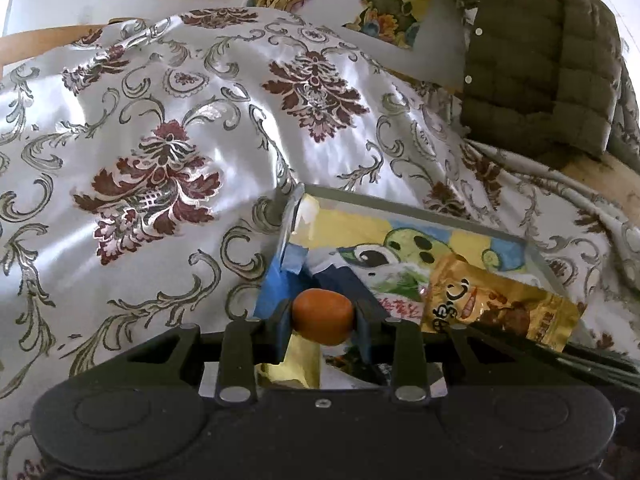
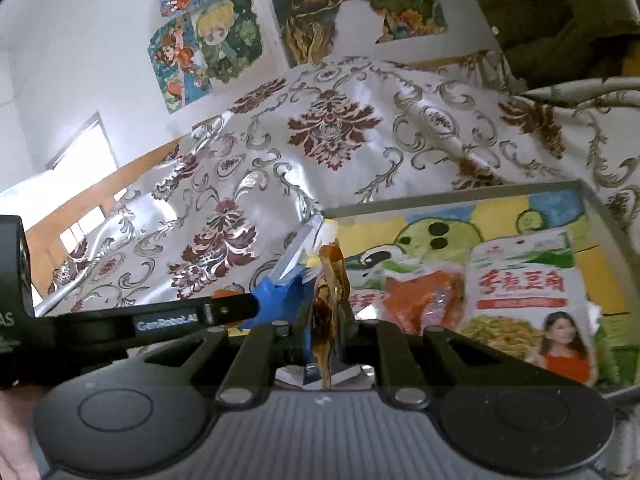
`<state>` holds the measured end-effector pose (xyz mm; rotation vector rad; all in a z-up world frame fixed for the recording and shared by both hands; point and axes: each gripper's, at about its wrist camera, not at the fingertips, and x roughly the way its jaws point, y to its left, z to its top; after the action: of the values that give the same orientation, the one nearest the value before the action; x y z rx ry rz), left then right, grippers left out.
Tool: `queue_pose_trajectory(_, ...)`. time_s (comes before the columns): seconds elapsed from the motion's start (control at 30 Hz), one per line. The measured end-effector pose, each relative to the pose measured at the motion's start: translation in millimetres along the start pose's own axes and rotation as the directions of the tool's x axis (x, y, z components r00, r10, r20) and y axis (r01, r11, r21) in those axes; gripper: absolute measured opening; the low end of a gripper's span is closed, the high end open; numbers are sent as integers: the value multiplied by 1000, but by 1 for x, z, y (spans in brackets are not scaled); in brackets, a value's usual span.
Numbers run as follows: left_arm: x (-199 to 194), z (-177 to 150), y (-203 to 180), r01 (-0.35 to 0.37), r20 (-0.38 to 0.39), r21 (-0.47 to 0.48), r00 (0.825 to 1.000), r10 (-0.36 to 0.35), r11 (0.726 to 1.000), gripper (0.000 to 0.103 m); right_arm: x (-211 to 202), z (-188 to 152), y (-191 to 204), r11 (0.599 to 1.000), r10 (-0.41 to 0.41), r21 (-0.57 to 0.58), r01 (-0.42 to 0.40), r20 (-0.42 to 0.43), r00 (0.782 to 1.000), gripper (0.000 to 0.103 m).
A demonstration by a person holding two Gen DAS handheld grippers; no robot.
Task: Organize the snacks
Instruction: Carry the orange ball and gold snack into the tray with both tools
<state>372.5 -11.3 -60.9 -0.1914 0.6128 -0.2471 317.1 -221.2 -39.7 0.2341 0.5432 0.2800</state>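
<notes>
My left gripper (image 1: 322, 318) is shut on a round orange snack (image 1: 323, 316), held just in front of a clear-walled tray (image 1: 420, 208) with a cartoon picture on its floor. A gold snack packet (image 1: 500, 304) hangs over the tray's right part. In the right wrist view, my right gripper (image 2: 326, 316) is shut on that thin gold-brown packet (image 2: 330, 280), seen edge-on above the tray's (image 2: 460, 196) near left corner. The left gripper (image 2: 236, 308) reaches in from the left. In the tray lie a white-and-red packet (image 2: 528, 300) and an orange packet (image 2: 428, 300).
A shiny floral cloth (image 1: 180, 140) covers the surface around the tray. Blue tape (image 2: 280, 292) marks the tray's near left corner. An olive quilted jacket (image 1: 540, 72) lies at the back right. Cartoon posters (image 2: 208, 40) hang on the wall behind. A person's hand (image 2: 12, 432) shows at bottom left.
</notes>
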Motion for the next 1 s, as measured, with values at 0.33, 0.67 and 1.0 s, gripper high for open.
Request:
queue_pose_trajectory(0.33, 14, -9, 0, 9, -30, -1, 1000, -9, 1000, 35, 11, -5, -3, 999, -46, -9, 46, -24, 999, 14)
queue_pose_trajectory(0.67, 19, -13, 2, -8, -51, -21, 999, 7, 1000, 36, 10, -5, 3, 987, -134, -94, 133, 2, 991, 35)
queue_pose_trajectory(1.0, 10, -7, 1, 24, -19, -61, 1000, -25, 998, 73, 0, -1, 1, 978, -174, -110, 178, 49, 984, 49)
